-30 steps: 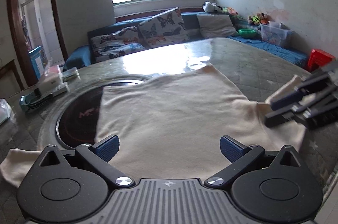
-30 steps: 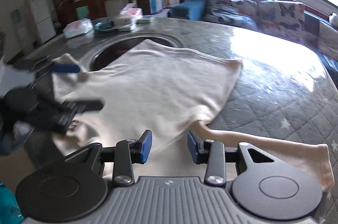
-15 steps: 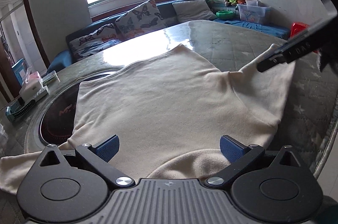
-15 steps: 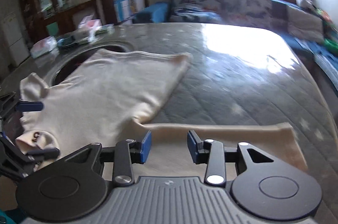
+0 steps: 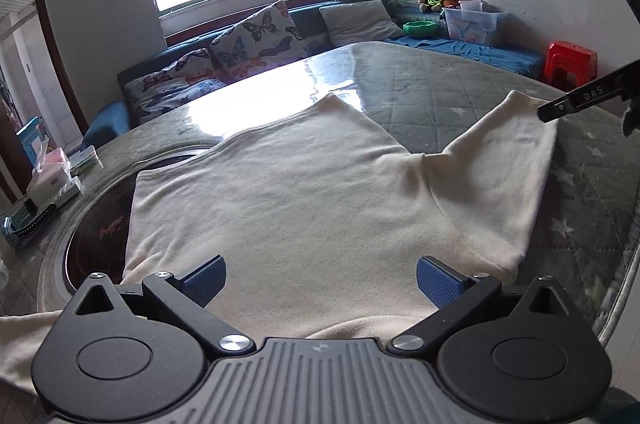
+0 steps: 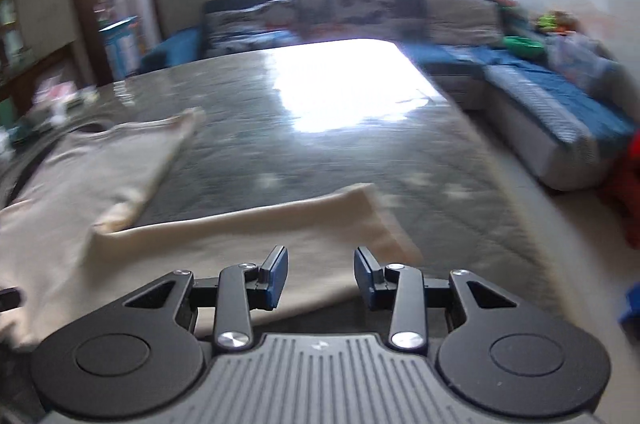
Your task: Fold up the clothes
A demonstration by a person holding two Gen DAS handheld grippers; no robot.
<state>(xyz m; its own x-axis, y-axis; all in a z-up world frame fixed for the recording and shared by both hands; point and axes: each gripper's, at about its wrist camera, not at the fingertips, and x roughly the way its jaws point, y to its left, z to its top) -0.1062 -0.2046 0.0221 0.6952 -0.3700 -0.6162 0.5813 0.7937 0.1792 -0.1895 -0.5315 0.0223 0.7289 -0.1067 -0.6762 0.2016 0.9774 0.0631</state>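
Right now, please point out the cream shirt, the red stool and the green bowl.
cream shirt [image 5: 304, 200], left wrist view, middle of its body.
red stool [image 5: 573, 61], left wrist view, its seat front.
green bowl [image 5: 420, 28], left wrist view, its side.

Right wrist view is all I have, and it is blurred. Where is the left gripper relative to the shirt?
Observer: The left gripper hovers over the shirt at its near edge, jaws wide open, holding nothing.
Operator: Is the other sleeve laid out?
Observer: The second sleeve trails off past that gripper's left side; its end is out of view.
Operator: Anything under the shirt body?
Observer: Its left side covers part of a round dark inset in the table.
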